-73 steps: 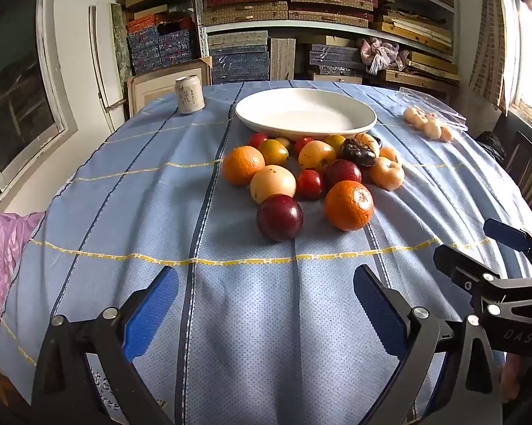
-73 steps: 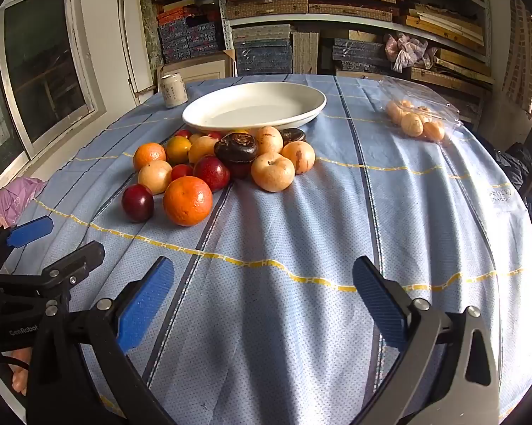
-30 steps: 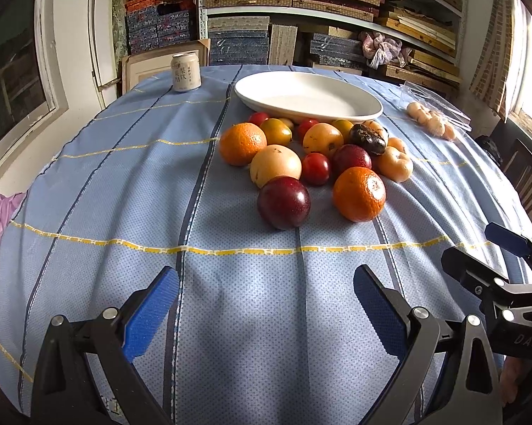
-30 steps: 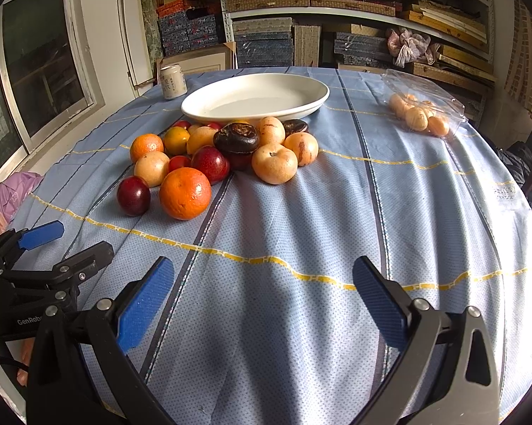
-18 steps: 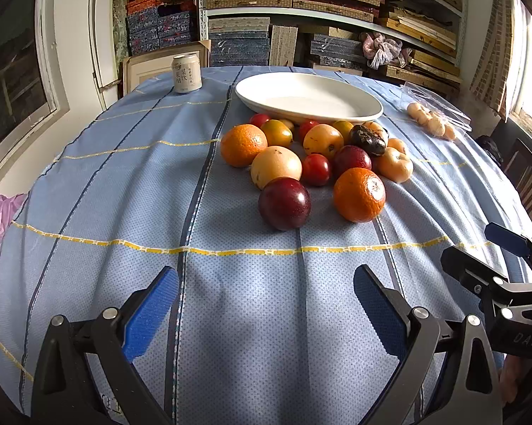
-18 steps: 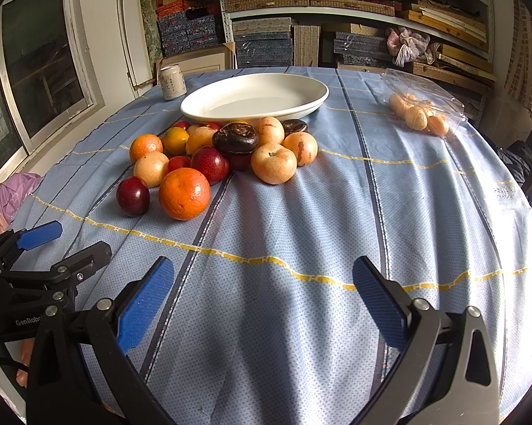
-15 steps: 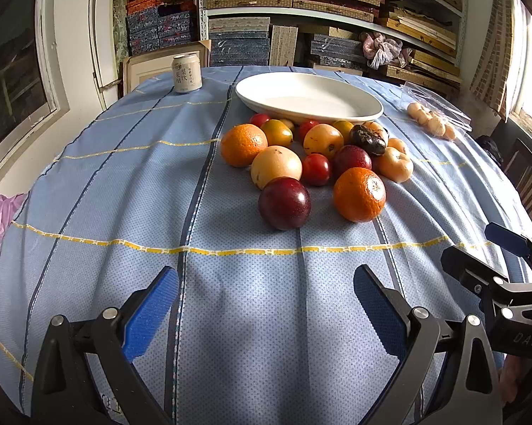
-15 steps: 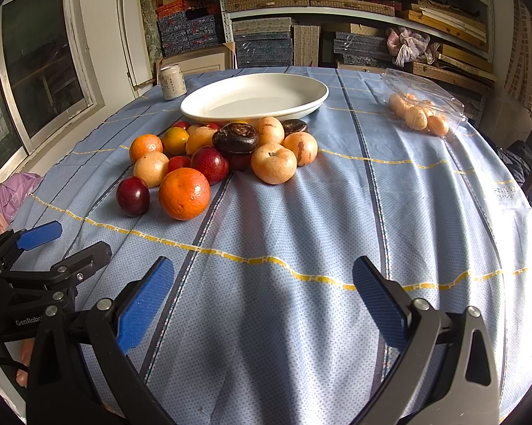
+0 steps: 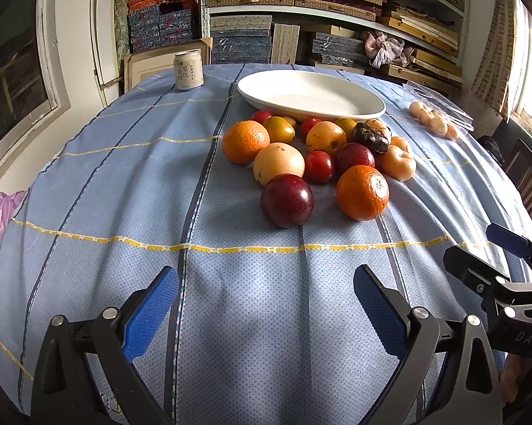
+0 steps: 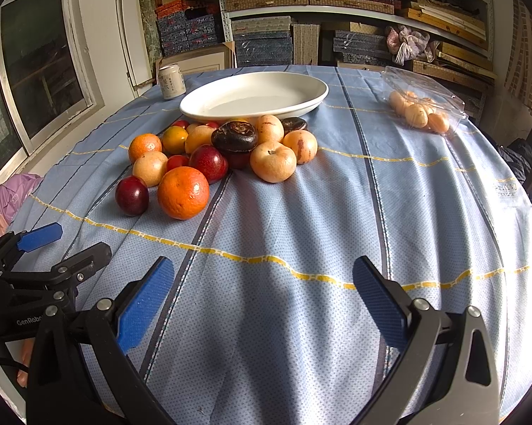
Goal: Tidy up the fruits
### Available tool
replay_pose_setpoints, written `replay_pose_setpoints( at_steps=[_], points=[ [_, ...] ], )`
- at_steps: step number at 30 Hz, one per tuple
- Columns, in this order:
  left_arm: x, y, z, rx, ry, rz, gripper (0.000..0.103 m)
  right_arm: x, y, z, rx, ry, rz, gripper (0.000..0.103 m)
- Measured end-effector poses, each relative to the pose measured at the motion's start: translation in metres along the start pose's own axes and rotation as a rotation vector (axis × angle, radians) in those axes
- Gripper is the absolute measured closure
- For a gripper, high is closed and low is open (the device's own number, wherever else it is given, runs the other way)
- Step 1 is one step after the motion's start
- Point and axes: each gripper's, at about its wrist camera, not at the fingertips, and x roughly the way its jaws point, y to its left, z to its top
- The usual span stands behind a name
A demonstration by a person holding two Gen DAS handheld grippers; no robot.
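Several fruits lie in a cluster on the blue tablecloth: a dark red plum (image 9: pixel 287 200) nearest, an orange (image 9: pixel 362 192) to its right, a second orange (image 9: pixel 245 141) behind on the left. The same plum (image 10: pixel 132 195) and orange (image 10: pixel 183 192) show in the right wrist view. An empty white oval plate (image 9: pixel 310 95) stands just behind the fruit, also in the right wrist view (image 10: pixel 253 96). My left gripper (image 9: pixel 266 304) is open and empty, short of the plum. My right gripper (image 10: pixel 264 297) is open and empty, to the right of the fruit.
A drink can (image 9: pixel 188 71) stands at the far left of the table. A clear plastic box of small pale fruits (image 10: pixel 421 109) lies at the far right. Shelves of stacked boxes (image 9: pixel 301 7) stand behind the table. A dark chair (image 9: pixel 528 173) is at the right edge.
Both grippers have stayed open and nearly still over the last second. Compared with 2.4 s ago the left view has moved slightly closer to the fruit.
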Motion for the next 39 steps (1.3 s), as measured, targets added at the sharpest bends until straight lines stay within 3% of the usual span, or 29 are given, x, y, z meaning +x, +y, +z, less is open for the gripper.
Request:
replay_pose_setpoints(
  at_steps=[19, 25, 32, 36, 37, 39],
  points=[
    [0.003, 0.001, 0.0, -0.005, 0.009, -0.011, 0.004, 0.002, 0.0, -0.002, 0.005, 0.005, 0.007, 0.004],
    [0.006, 0.003, 0.005, 0.001, 0.022, -0.052, 0.004, 0.001, -0.001, 0.001, -0.01, 0.014, 0.048, 0.004],
    [0.01, 0.012, 0.03, 0.034, 0.026, -0.142, 0.004, 0.006, -0.012, 0.03, -0.061, 0.056, 0.157, 0.004],
    [0.022, 0.014, 0.039, 0.073, 0.009, -0.179, 0.004, 0.006, -0.016, 0.045, -0.124, -0.049, 0.282, 0.004],
    [0.026, 0.018, 0.04, 0.053, -0.012, -0.21, 0.003, 0.006, -0.017, 0.047, -0.133, -0.072, 0.29, 0.004],
    [0.032, 0.027, 0.042, -0.002, -0.026, -0.331, 0.004, 0.012, -0.019, 0.054, -0.152, -0.071, 0.203, 0.004]
  ],
)
